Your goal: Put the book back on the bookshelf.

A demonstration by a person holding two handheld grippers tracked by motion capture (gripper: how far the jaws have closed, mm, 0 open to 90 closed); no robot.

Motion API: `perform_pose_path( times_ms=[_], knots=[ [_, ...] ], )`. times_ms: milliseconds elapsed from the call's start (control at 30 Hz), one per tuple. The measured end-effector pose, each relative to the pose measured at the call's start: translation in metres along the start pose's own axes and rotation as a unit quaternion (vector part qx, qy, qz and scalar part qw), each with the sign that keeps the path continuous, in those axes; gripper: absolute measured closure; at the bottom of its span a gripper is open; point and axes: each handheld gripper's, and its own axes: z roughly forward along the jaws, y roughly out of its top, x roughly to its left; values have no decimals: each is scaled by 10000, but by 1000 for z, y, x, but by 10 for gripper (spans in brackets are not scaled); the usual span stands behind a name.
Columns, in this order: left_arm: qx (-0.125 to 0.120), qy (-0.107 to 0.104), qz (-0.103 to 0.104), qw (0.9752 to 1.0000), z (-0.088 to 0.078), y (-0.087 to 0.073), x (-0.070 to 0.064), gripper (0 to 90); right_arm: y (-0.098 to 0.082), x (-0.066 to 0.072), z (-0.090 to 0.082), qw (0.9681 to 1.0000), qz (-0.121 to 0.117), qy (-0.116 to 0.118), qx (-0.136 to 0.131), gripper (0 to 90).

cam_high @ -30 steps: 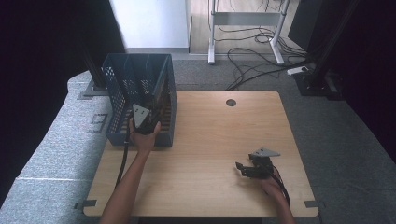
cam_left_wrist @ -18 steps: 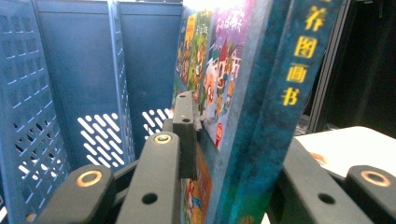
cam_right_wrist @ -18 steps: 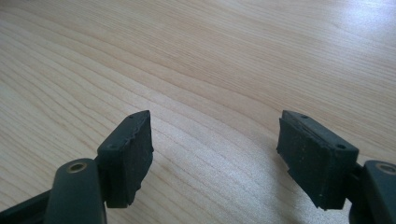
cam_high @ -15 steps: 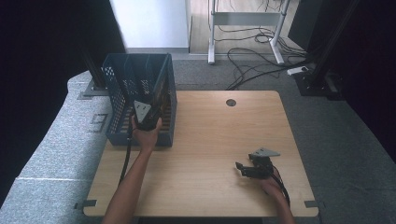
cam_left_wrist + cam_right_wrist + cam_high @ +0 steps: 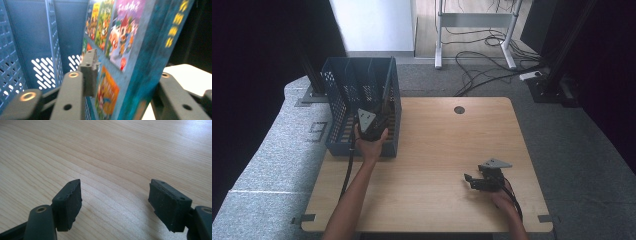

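Book [image 5: 130,50] between left hand-held gripper's [image 5: 125,85] jaws

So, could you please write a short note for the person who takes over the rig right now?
Left hand-held gripper: inside the blue crate at the table's left edge, around a picture book that stands on edge. Its jaws have just been opening; the near pad looks off the cover, so the book appears released.
Right hand-held gripper: open, nothing in it, low over the bare wooden table near the front right.
Done: the book is in the crate.
Left: draw the left hand-held gripper out without tipping the book, which leans a little.
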Motion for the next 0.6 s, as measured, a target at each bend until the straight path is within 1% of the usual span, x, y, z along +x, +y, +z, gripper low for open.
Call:
perform_pose_path(
  times_ms=[67, 200, 267, 367, 600],
  knots=[
    [2, -20, -14, 10000, -2, -1, 0, 554, 0, 0, 0, 10000, 11, 2, -1, 258],
    [83, -129, -163, 9997, -7, -4, 4, 491, 0, 0, 0, 10000, 11, 13, -2, 258],
    [153, -188, -165, 9996, -10, -5, 5, 467, 0, 0, 0, 10000, -2, 13, -3, 257],
    [174, -230, -203, 9994, -17, -7, 7, 426, 0, 0, 0, 10000, 15, 22, 0, 258],
    [279, -362, -265, 9986, -33, -11, 11, 396, 0, -1, 0, 10000, 28, 42, -4, 259]
  ],
)
